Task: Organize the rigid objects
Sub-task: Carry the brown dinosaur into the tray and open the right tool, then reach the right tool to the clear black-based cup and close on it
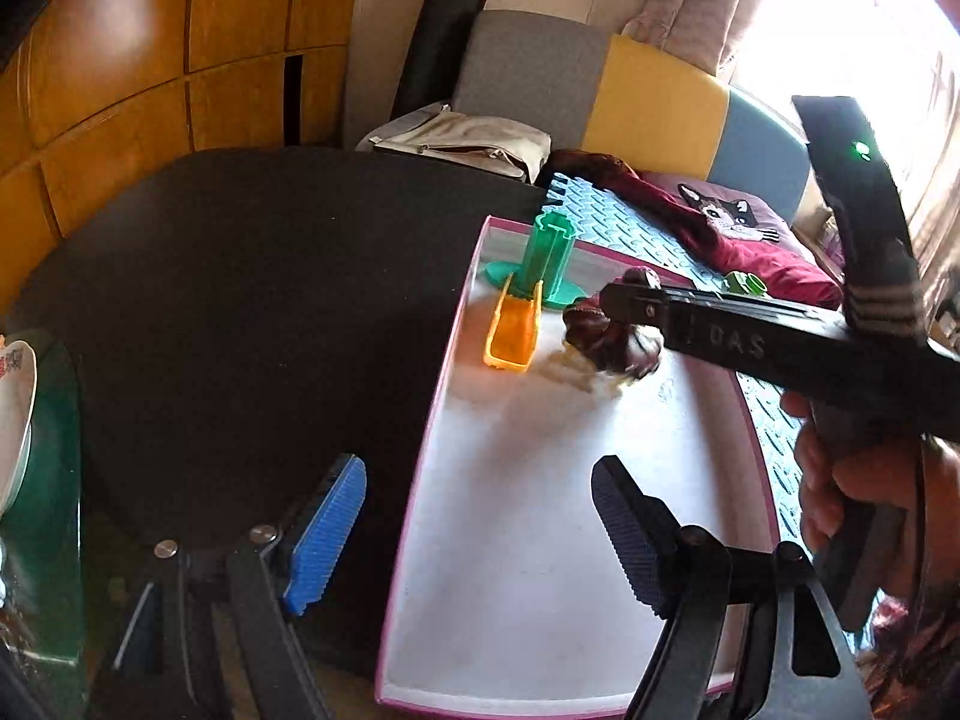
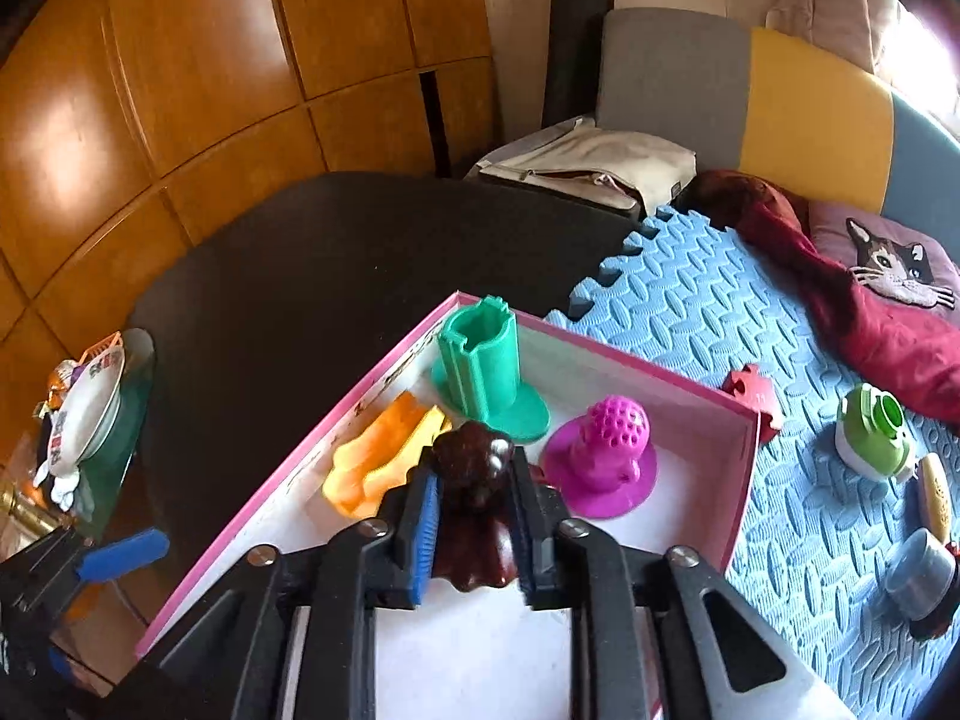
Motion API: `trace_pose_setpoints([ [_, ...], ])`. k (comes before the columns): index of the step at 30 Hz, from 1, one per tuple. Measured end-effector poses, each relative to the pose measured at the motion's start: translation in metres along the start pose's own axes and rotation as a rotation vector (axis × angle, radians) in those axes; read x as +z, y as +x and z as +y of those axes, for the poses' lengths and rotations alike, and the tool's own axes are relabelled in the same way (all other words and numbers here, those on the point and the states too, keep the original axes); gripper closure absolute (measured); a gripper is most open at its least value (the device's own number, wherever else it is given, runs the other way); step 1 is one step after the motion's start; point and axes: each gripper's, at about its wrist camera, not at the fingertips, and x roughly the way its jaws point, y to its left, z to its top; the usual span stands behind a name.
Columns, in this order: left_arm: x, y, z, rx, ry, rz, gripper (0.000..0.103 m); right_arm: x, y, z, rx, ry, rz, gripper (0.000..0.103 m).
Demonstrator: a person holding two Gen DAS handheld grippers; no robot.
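A white tray with a pink rim (image 2: 690,432) holds a green tube on a flange (image 2: 480,372), an orange scoop-shaped piece (image 2: 384,462) and a magenta knobbed piece (image 2: 606,450). A dark brown figurine (image 2: 474,558) stands on the tray floor between the pads of my right gripper (image 2: 474,498), which sit close beside it without clamping it. In the left wrist view the same figurine (image 1: 612,342) lies under that gripper's finger, beside the green tube (image 1: 549,258). My left gripper (image 1: 480,480) hangs open and empty over the tray's near left edge (image 1: 414,480).
On the blue foam mat (image 2: 690,300) right of the tray lie a red piece (image 2: 753,393), a green-and-white object (image 2: 873,432), a yellow item (image 2: 933,498) and a grey cylinder (image 2: 918,570). A black mat (image 2: 330,276) lies left. A bowl (image 2: 90,408) sits on a glass table.
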Motion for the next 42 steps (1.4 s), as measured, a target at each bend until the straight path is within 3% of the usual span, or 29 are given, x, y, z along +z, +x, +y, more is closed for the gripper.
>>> trace_pose_setpoints([
  [7, -0.001, 0.002, -0.015, -0.017, 0.027, 0.008, 0.024, -0.015, -0.032, -0.008, 0.022, 0.052, -0.057, 0.072],
  [13, -0.005, 0.001, -0.031, -0.041, 0.043, 0.013, 0.020, -0.038, -0.061, -0.020, -0.027, 0.089, -0.105, 0.070],
  [26, -0.019, -0.004, -0.073, -0.084, 0.133, 0.019, 0.014, -0.108, -0.086, -0.091, -0.168, 0.255, -0.073, 0.069],
  [36, -0.027, -0.012, -0.133, -0.150, 0.262, 0.000, 0.005, -0.154, -0.110, -0.150, -0.257, 0.393, -0.074, 0.069],
  [42, -0.033, -0.010, -0.162, -0.154, 0.316, 0.004, 0.003, -0.136, -0.128, -0.182, -0.277, 0.433, -0.138, 0.069],
])
